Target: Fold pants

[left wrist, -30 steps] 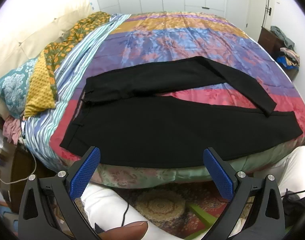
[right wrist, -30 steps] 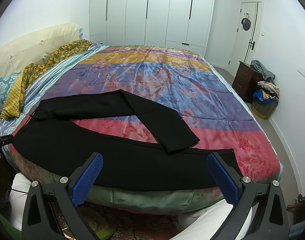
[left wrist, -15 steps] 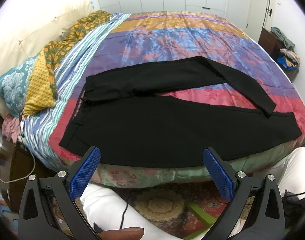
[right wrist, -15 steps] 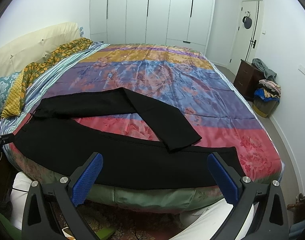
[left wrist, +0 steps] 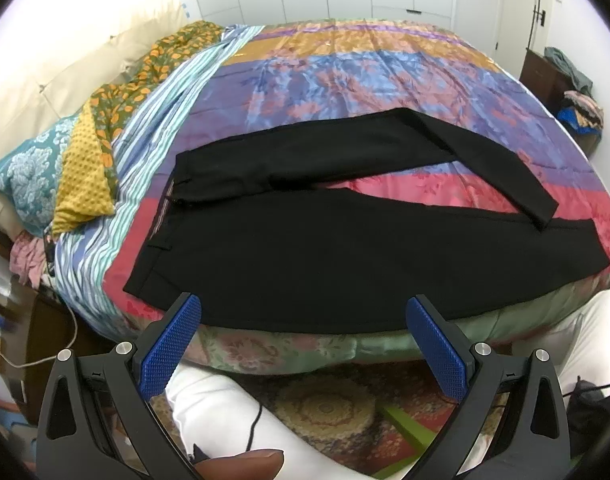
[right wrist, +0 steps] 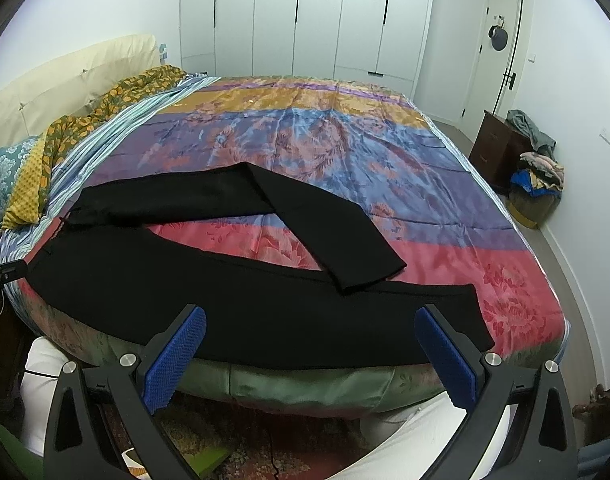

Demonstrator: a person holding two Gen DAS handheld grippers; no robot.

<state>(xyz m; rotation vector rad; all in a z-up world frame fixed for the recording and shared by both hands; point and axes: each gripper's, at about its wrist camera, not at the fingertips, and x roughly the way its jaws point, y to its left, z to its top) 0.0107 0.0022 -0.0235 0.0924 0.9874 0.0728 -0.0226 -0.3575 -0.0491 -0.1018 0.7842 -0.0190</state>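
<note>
Black fabric pants (left wrist: pixel 345 248) lie flat at near edge of striped satin bedspread (right wrist: pixel 345 136). Both jaws apart, empty. We pinch far leg's cuff (right wrist: pixel 365 276), seemingly single-layer, and lay it squarely over near leg.

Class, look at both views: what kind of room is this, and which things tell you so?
A bedroom, most likely at home. A bed with a colourful floral bedspread fills the room, pillows lie at its head, and white built-in wardrobes line the far wall. Black pants lie on the bed.
</note>
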